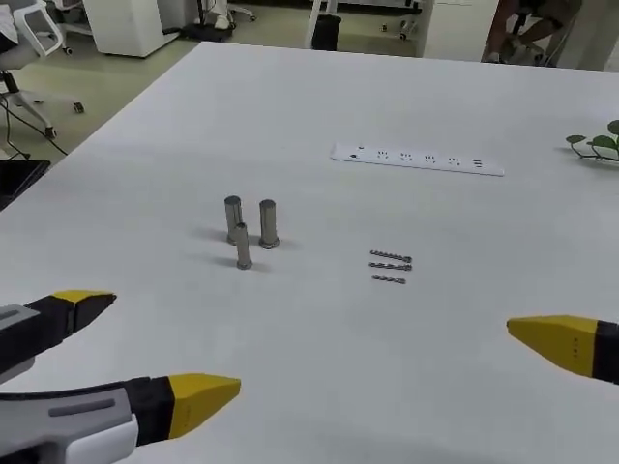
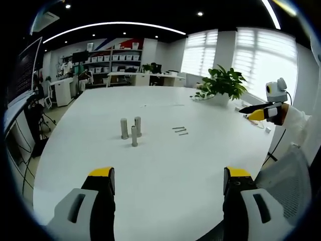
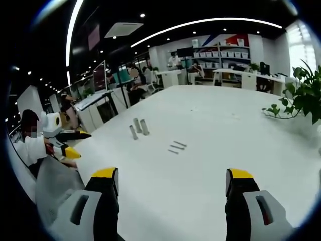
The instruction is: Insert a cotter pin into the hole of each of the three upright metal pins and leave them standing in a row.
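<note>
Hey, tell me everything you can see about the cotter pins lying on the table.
The cotter pins are three thin grey metal pieces lying flat on the white table. They lie side by side, roughly parallel and close together; whether they touch each other is unclear. In the head view they sit to the right of the upright metal pins, well apart from them, and none is inserted yet. Only the table touches them. Their finer shape is too small to make out.

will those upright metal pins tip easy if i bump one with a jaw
Likely yes: each upright metal pin is tall and narrow on a small base, so a nudge near the top could topple it. They stand close together, so one may knock a neighbour. Round, it would probably roll on the smooth table.
</note>
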{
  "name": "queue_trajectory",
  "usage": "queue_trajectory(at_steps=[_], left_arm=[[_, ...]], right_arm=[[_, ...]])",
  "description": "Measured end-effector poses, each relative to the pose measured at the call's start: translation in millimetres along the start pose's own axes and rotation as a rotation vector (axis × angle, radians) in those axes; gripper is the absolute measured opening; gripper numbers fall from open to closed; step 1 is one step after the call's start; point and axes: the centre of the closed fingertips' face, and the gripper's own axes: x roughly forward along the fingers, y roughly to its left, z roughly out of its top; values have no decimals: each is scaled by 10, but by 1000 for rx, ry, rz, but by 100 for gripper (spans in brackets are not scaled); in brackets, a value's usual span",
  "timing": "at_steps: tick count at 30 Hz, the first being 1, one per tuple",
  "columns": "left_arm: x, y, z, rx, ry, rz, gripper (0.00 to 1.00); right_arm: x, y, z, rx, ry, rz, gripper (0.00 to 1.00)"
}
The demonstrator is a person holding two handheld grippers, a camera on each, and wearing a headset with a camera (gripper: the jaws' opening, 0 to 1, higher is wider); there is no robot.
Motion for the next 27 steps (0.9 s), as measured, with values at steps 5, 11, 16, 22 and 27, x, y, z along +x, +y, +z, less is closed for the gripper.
queue_trajectory(at_steps=[5,11,16,22,27], left_arm=[[12,12,-16,-4,7,0,88],[30,65,26,-22,-5,-3,87],[34,90,28,-22,1,3,86],[54,121,92,-26,-17,16,84],[126,138,158,-18,-37,18,80]], right_arm=[[14,3,-13,-3,8,1,86],[22,0,-30,-2,15,-1,86],[25,-11,-37,-3,18,-4,86],[21,-24,-50,0,16,-10,86],[41,7,-84,4,18,5,86]])
